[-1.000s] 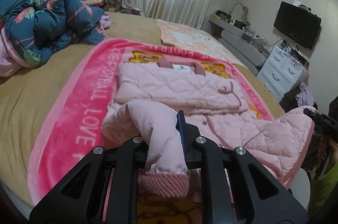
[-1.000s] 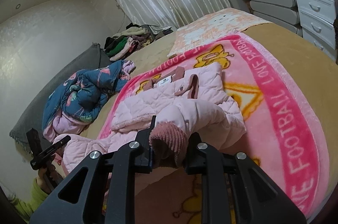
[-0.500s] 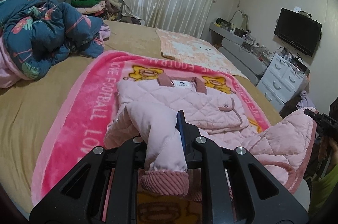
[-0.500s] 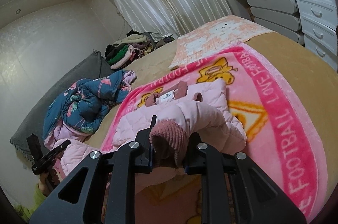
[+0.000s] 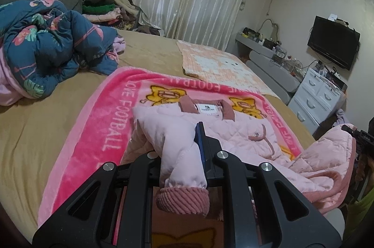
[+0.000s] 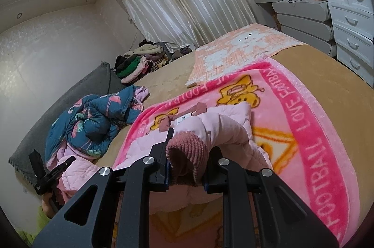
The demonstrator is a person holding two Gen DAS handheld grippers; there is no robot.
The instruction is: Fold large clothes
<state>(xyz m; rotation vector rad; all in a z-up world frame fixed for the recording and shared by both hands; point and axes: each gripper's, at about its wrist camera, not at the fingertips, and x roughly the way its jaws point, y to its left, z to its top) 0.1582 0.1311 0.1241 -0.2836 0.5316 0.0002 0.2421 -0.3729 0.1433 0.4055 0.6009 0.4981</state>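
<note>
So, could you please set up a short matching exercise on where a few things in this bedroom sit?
Things:
1. jacket
2. quilt
3. TV
4. clothes pile

Places:
A. on the wall
B. crumpled on the bare bed
C. by the curtain
D. on the pink blanket

Pairs: 1-D, 2-B, 3-A, 4-C

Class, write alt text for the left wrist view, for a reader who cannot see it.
The left gripper is shut on a sleeve of a pale pink quilted jacket, whose ribbed cuff hangs toward the camera. The jacket lies collar-away on a bright pink blanket spread over a tan bed. A crumpled blue floral quilt sits at left.
</note>
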